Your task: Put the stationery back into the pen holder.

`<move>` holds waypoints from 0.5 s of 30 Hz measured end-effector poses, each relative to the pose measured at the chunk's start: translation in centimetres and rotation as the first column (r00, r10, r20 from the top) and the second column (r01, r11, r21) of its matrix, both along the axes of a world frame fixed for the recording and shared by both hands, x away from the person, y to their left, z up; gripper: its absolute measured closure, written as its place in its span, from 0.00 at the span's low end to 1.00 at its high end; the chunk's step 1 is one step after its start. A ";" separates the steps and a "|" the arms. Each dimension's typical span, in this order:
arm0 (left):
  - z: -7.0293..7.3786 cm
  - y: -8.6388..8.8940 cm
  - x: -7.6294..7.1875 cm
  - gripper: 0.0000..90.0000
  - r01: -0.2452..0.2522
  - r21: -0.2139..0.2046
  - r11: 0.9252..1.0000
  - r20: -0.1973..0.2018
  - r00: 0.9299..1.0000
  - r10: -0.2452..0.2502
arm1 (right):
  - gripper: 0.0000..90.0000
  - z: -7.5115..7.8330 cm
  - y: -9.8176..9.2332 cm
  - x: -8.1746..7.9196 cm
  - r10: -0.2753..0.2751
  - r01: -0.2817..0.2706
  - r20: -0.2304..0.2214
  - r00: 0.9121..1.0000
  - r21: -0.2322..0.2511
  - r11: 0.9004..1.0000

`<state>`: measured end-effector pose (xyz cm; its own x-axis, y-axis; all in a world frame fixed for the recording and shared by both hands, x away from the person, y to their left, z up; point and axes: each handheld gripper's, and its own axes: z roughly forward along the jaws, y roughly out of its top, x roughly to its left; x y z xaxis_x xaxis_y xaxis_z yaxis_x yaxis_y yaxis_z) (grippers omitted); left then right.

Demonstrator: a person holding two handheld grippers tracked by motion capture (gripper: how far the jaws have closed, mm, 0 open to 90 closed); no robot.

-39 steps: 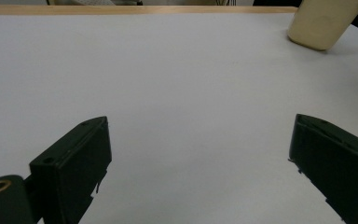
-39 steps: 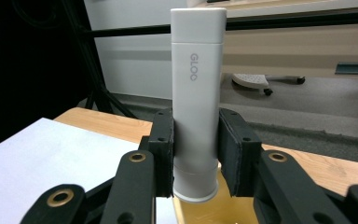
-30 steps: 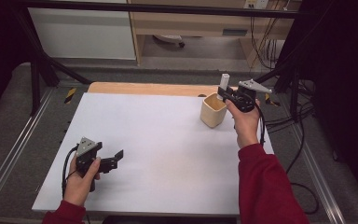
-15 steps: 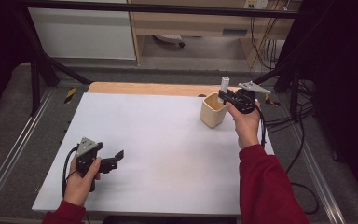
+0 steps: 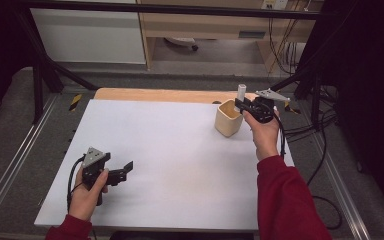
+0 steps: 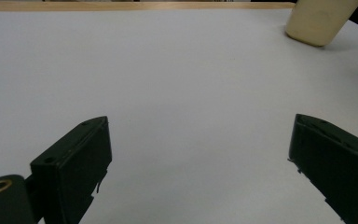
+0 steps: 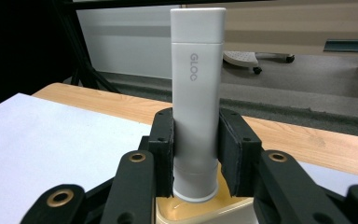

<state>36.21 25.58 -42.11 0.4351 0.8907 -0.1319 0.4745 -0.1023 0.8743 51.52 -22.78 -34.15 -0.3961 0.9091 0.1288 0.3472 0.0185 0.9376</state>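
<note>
The upright white plastic tube (image 7: 197,102) is clamped between the right gripper's (image 7: 196,158) jaws just above the cream square cup (image 5: 228,118) at the table's far right, which could be tipped if its rim is clipped, while the left gripper (image 6: 200,163) is held wide open and empty.

tube (image 7: 197,100) over cup (image 5: 228,118) | cup on table (image 5: 180,150), far right

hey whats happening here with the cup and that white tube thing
A person holds a gripper in each hand at a white table. The right gripper is shut on an upright white tube marked GLOO, its lower end right over the open top of a cream cup near the table's far right side. The left gripper sits open over bare table near the front left, holding nothing.
</note>
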 end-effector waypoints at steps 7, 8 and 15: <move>0.0 0.0 0.0 0.06 0.000 -0.001 1.000 -0.002 1.000 0.000 | 0.76 -0.3 -0.1 0.1 0.003 -0.003 -0.011 1.000 -0.008 1.000; 0.0 -0.1 0.0 0.06 0.000 0.000 1.000 -0.002 1.000 0.000 | 0.76 -0.4 -0.1 0.1 0.004 -0.004 -0.014 1.000 -0.009 1.000; 0.0 -0.1 0.0 0.06 0.003 0.002 1.000 -0.003 1.000 -0.003 | 0.76 -1.0 0.1 0.5 0.007 -0.007 -0.032 0.999 -0.019 1.000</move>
